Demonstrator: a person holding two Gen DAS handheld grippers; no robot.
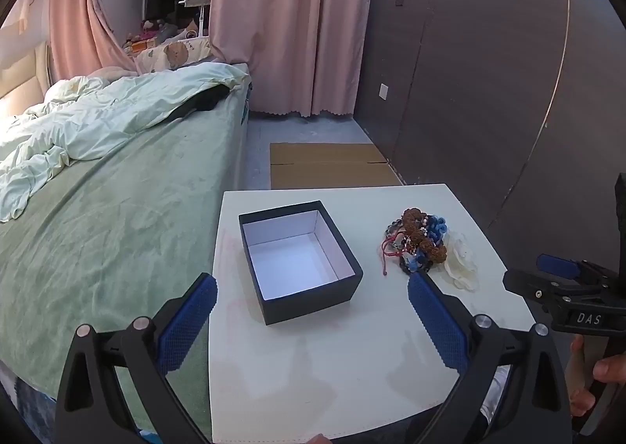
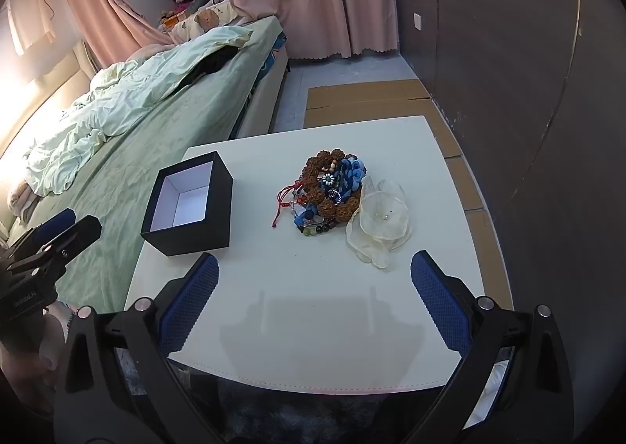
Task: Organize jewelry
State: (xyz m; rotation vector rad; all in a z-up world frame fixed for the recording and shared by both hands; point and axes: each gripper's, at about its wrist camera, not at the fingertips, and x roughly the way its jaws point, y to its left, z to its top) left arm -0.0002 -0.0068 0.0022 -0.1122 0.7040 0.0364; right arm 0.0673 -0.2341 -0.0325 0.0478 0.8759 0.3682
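Observation:
An open black box [image 1: 299, 260] with a white, empty inside sits on the left of a small white table [image 1: 313, 365]; it also shows in the right wrist view [image 2: 187, 201]. A pile of jewelry [image 2: 330, 189] lies to its right: brown bead bracelets, blue pieces, a red cord, a translucent cream flower [image 2: 381, 221]. The pile also shows in the left wrist view [image 1: 418, 242]. My left gripper [image 1: 311, 297] is open and empty, just in front of the box. My right gripper [image 2: 315, 275] is open and empty, in front of the pile.
A bed with green sheets and a rumpled duvet [image 1: 98, 170] lies against the table's left side. Flattened cardboard [image 1: 332, 164] lies on the floor behind the table. A dark wall panel [image 1: 489, 91] is at the right, pink curtains [image 1: 289, 21] at the back.

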